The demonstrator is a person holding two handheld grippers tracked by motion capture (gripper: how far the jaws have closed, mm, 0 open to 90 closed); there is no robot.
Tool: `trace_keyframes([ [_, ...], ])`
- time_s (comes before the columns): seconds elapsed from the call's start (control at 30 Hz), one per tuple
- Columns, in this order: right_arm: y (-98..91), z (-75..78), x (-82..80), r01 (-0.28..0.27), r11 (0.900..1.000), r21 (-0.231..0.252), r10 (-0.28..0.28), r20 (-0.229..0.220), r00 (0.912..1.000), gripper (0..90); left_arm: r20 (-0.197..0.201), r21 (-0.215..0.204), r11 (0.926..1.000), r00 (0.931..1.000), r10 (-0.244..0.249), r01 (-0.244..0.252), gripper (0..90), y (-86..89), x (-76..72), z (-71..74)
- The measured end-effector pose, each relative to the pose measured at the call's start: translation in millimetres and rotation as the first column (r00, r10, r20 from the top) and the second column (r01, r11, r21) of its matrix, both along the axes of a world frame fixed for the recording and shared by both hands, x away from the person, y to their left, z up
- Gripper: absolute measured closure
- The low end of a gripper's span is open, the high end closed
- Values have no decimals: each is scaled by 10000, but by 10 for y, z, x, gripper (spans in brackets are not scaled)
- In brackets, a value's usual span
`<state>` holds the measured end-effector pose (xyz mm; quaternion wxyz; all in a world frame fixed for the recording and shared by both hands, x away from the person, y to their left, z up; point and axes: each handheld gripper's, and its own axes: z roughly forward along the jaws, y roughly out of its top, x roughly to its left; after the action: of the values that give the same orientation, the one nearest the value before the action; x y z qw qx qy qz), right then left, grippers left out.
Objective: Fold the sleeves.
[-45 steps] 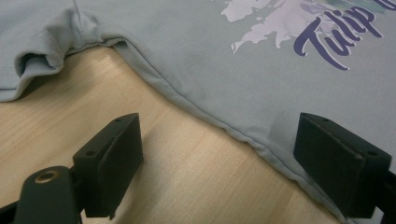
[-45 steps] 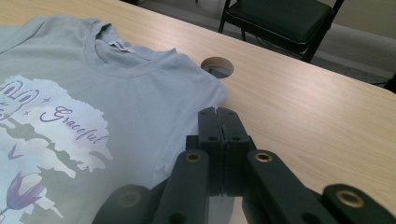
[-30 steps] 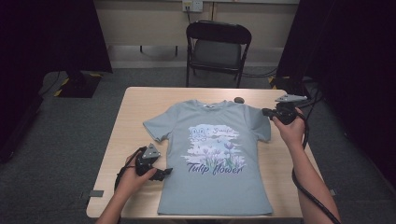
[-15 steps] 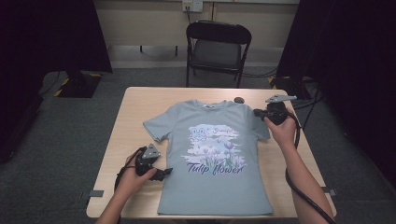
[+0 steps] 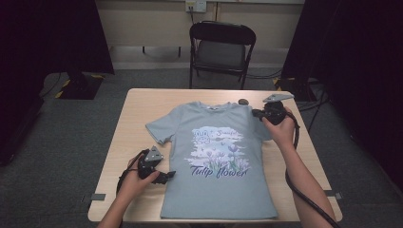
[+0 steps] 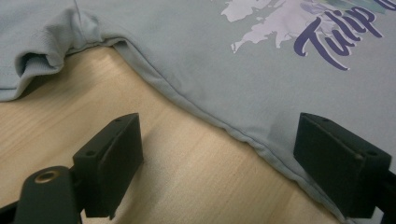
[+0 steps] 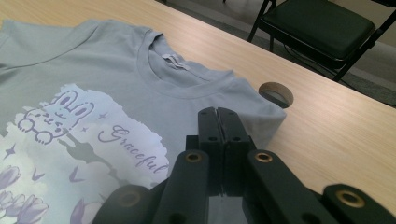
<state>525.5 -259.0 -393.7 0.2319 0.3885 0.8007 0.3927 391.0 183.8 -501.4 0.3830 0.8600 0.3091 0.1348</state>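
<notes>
A light blue T-shirt point(image 5: 218, 156) with a rabbit and "Tulip flower" print lies flat, front up, on the wooden table point(image 5: 138, 118). My left gripper point(image 5: 168, 176) rests low at the shirt's left side seam. In the left gripper view it is open point(image 6: 219, 158), with the shirt's edge point(image 6: 210, 56) running between its jaws, one jaw over bare wood and one over cloth. My right gripper point(image 5: 255, 114) is at the shirt's right shoulder. Its jaws are pressed together point(image 7: 219, 116) over the cloth point(image 7: 93, 93), and the right sleeve is folded inward under them.
A black folding chair point(image 5: 221, 52) stands behind the table's far edge. A round cable hole point(image 7: 275, 94) sits in the tabletop just beyond the shirt's right shoulder. Bare wood runs along both sides of the shirt. Dark curtains hang at left and right.
My right gripper has moved left toward the collar, and the right sleeve has folded in over the shoulder with it. The left gripper has stayed put.
</notes>
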Motion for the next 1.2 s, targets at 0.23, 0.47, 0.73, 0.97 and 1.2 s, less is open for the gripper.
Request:
trace_keyframes([
  [0.23,106,-39,67,-5,9997,245,9,-173,9999,895,1,-2,10000,10000,-1,1,151,0,0,0],
  [0.47,197,-87,105,-51,9997,229,57,-263,9996,894,0,1,10000,10000,-2,2,151,0,0,0],
  [0.73,393,-136,146,-236,9997,6,236,-359,9991,893,1,-1,10000,10000,-2,2,151,0,0,0],
  [0.97,567,-201,180,-495,9988,-43,492,-519,9974,885,-1,-1,10000,10000,0,0,151,0,0,0],
  [1.2,699,-210,173,-630,9976,299,644,-506,9966,724,2,-1,10000,10000,2,-2,151,0,-1,0],
])
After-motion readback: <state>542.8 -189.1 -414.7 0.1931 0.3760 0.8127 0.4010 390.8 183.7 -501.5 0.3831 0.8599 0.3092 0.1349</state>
